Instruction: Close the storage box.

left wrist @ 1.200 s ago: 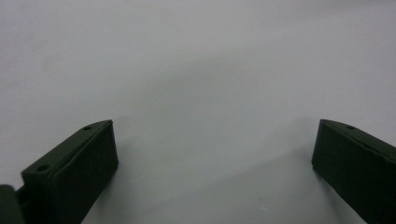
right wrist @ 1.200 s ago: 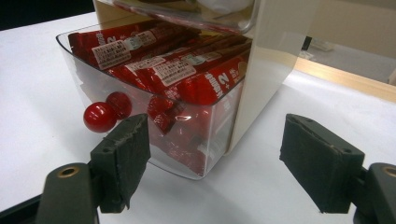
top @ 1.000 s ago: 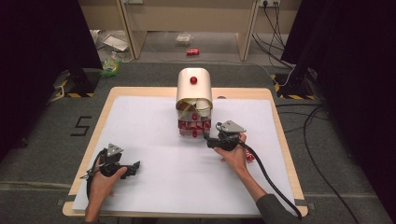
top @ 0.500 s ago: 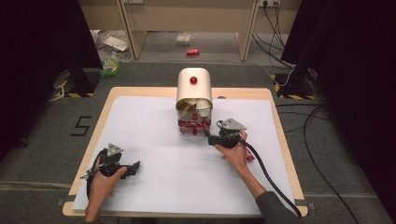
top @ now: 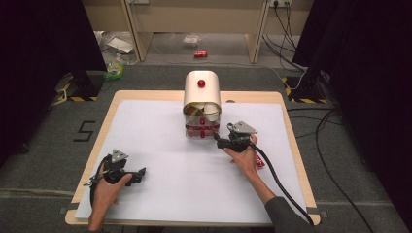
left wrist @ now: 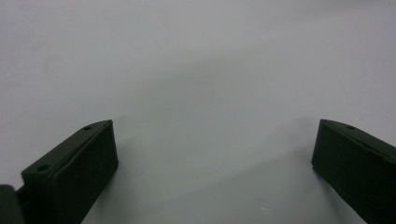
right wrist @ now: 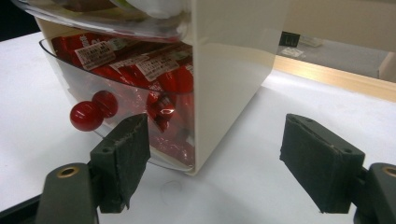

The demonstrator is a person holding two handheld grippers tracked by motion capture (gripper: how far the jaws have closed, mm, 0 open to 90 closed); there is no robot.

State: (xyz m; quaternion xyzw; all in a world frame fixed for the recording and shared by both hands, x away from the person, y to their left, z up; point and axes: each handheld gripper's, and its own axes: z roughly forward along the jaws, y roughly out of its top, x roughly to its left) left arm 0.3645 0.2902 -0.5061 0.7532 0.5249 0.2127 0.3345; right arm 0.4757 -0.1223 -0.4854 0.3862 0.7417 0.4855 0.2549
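Ahead of our right gripper (right wrist: 215,163), jaws apart, sits the dispenser (right wrist: 229,70) w/ red packets (right wrist: 140,65) (knob (right wrist: 86,115) front-left); left gripper (left wrist: 212,172) gapes over bare mat (left wrist: 196,70).

Wooden table (top: 291,116) under white sheet (top: 160,145), cream dispenser (top: 201,94) atop.

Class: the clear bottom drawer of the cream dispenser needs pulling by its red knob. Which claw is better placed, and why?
The right claw: open, right beside the dispenser, near the red knob. The left claw rests far off over bare table.
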